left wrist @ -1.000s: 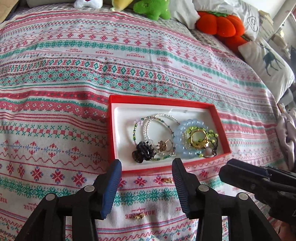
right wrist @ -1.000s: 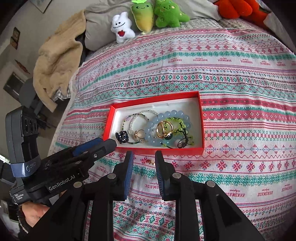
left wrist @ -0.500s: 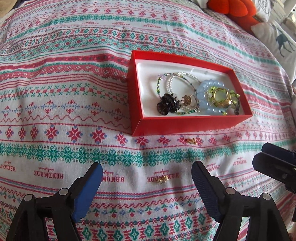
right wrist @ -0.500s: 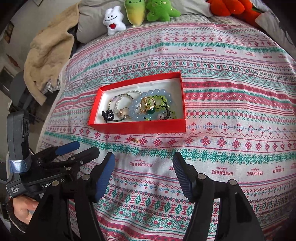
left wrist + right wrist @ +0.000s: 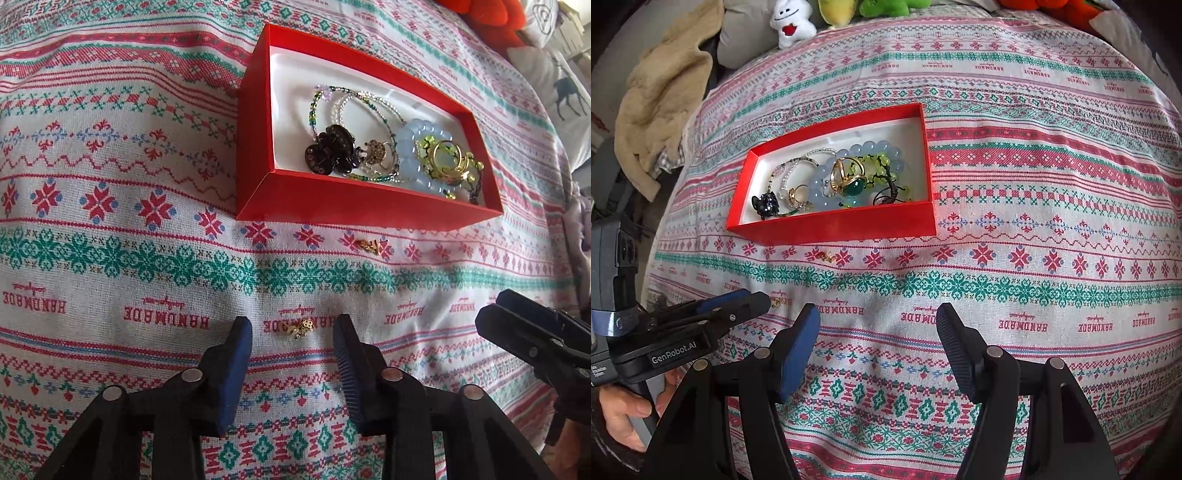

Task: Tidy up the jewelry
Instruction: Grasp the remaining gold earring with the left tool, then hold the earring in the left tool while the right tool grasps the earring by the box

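A red jewelry box (image 5: pixel 362 206) (image 5: pixel 849 227) with a white lining lies on the patterned bedspread and holds bead bracelets, rings and a dark hair clip (image 5: pixel 328 153). Two small gold earrings lie loose on the cloth. One gold earring (image 5: pixel 300 328) (image 5: pixel 776 302) sits between the open fingers of my left gripper (image 5: pixel 293 338), low over the cloth. The other gold earring (image 5: pixel 369 245) (image 5: pixel 825 255) lies just in front of the box. My right gripper (image 5: pixel 879 332) is open and empty, to the right of the left one.
Plush toys (image 5: pixel 792 26) and a beige blanket (image 5: pixel 661 103) lie at the far left edge of the bed. An orange plush (image 5: pixel 487 18) and a deer-print pillow (image 5: pixel 561 96) lie at the far right.
My left gripper has come down and forward around the nearer earring and its fingers have narrowed. My right gripper has opened from nearly shut to wide and drawn back from the box.
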